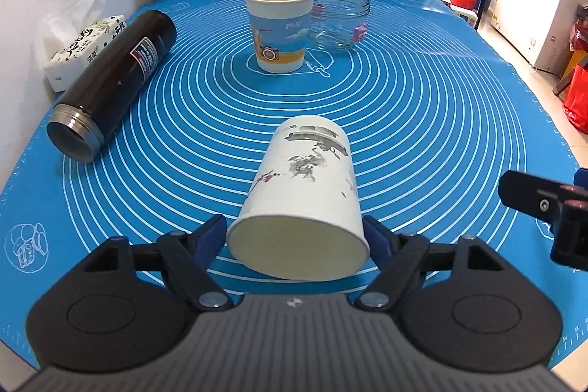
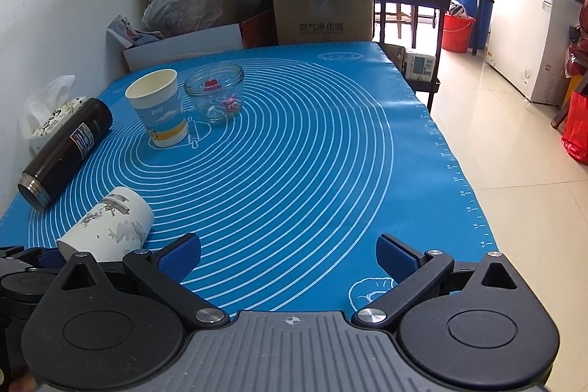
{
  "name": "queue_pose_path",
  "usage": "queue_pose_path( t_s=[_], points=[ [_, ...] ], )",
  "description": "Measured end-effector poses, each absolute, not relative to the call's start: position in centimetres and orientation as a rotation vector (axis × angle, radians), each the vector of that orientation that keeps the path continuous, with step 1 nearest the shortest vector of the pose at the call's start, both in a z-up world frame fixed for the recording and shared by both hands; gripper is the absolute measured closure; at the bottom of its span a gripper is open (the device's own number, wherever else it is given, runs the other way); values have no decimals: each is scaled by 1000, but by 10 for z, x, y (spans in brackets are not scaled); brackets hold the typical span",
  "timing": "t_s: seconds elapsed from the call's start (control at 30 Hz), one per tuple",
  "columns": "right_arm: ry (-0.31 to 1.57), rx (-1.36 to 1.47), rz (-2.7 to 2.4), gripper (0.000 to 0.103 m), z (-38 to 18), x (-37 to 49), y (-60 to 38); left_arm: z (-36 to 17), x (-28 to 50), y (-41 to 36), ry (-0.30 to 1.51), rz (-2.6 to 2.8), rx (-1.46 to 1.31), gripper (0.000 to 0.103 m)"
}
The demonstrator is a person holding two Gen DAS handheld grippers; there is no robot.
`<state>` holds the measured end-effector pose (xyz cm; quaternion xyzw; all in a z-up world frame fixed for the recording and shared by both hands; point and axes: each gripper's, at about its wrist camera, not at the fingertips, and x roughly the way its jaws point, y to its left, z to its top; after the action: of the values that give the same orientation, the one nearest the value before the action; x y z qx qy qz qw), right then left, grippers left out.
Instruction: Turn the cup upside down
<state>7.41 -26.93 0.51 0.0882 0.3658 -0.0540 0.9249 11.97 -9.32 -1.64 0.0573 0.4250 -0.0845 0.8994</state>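
Note:
A white paper cup with ink painting [image 1: 305, 193] lies on its side on the blue mat [image 1: 422, 120], its open mouth facing my left gripper [image 1: 296, 237]. The left gripper's blue pads [image 1: 211, 232] flank the cup's rim on both sides; whether they touch it I cannot tell. In the right wrist view the same cup [image 2: 110, 226] lies at the lower left. My right gripper [image 2: 288, 254] is open and empty above the mat's near edge, to the right of the cup.
An upright blue-and-white paper cup [image 1: 277, 24] and a glass jar [image 1: 340, 21] stand at the far middle. A black thermos [image 1: 114, 79] lies on its side at the left, beside a tissue pack [image 1: 88, 46]. Boxes and bags stand behind the table.

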Motion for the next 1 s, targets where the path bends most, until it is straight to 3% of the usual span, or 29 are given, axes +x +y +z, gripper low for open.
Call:
queue_pose_path(
  t_s=[0.2, 0.7, 1.0],
  points=[
    [754, 188, -111, 0, 6, 74, -271, -11, 117, -92, 854, -183, 102, 17],
    [733, 165, -95, 0, 31, 68, -260, 37, 104, -69, 781, -180, 63, 16],
    [719, 133, -37, 0, 61, 77, -230, 70, 93, -24, 691, -118, 85, 11]
  ],
)
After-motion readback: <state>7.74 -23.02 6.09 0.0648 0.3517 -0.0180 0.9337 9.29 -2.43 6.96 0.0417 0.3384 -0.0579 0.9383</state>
